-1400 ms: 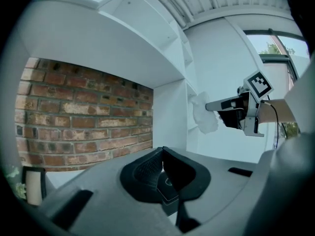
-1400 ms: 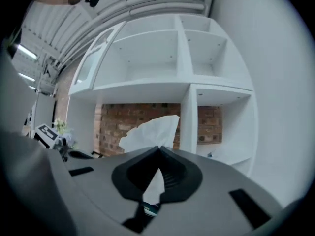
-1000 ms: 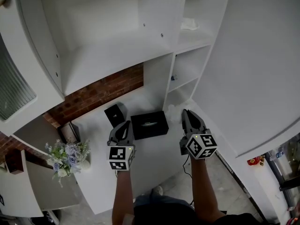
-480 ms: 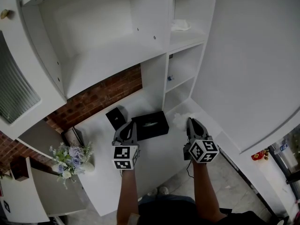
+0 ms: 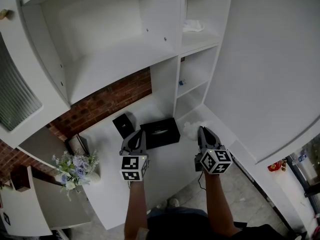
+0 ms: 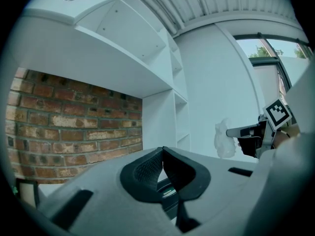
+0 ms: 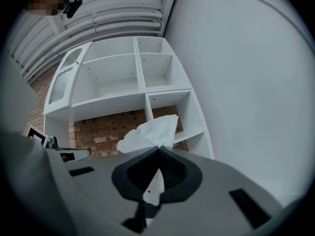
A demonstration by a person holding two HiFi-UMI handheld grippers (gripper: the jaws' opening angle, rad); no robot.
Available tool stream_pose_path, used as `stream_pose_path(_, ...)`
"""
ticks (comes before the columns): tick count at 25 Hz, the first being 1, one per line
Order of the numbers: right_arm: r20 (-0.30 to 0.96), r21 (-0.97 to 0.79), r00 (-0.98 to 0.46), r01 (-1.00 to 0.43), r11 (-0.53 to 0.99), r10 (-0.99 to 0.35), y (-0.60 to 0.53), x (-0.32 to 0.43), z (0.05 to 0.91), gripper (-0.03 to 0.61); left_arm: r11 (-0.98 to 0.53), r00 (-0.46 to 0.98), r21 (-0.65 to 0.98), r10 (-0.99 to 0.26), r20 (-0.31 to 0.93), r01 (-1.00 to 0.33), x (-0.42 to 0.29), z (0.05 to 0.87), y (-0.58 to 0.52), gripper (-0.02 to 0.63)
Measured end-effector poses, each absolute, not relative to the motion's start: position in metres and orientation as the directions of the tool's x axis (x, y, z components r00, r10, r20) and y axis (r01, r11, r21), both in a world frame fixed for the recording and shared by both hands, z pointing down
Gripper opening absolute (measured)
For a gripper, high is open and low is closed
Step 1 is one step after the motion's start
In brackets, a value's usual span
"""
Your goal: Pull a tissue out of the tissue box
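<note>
The black tissue box (image 5: pixel 160 132) lies on the white counter (image 5: pixel 165 169) under the shelves. My right gripper (image 5: pixel 202 129) is to the right of the box and apart from it, shut on a crumpled white tissue (image 5: pixel 191 129). In the right gripper view the tissue (image 7: pixel 150 132) fans out above the closed jaws, and a strip hangs down between them. My left gripper (image 5: pixel 137 133) is at the box's near left corner with its jaws together and nothing between them. A dark part of the box (image 6: pixel 167 193) shows just beyond its tips. Whether it touches the box is unclear.
A smaller black box (image 5: pixel 123 123) stands behind the tissue box by the brick wall (image 5: pixel 105 101). A flower bunch (image 5: pixel 75 166) and a small frame (image 5: pixel 77 144) are at the counter's left. Open white shelves (image 5: pixel 195 69) rise behind, a white cloth (image 5: pixel 192 26) on one. A tall white panel (image 5: pixel 265 74) closes the right.
My right gripper has come down and a little nearer with the tissue still in its jaws. The left gripper has stayed by the box.
</note>
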State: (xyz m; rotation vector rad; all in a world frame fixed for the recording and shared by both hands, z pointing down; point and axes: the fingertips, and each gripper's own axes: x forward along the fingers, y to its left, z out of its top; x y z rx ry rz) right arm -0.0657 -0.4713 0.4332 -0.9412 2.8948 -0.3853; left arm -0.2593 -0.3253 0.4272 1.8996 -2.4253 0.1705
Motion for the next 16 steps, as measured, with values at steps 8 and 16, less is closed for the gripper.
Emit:
stream_pose_path(8,0.018,-0.254,-0.821,-0.556,0.792,-0.571,-0.4702,-0.0716,0.4345,0.0,0.231,-0.235,-0.048,-0.964,0.127,-0.972,-0.2588,0.4331,-0.3274,0.009)
stream_pose_path(16,0.024,-0.251,-0.823,-0.554,0.794,-0.567,-0.4708,-0.0709,0.4363,0.0,0.222,-0.226,-0.045,-0.966,0.128,-0.974,-0.2562,0.4346,-0.3313,0.009)
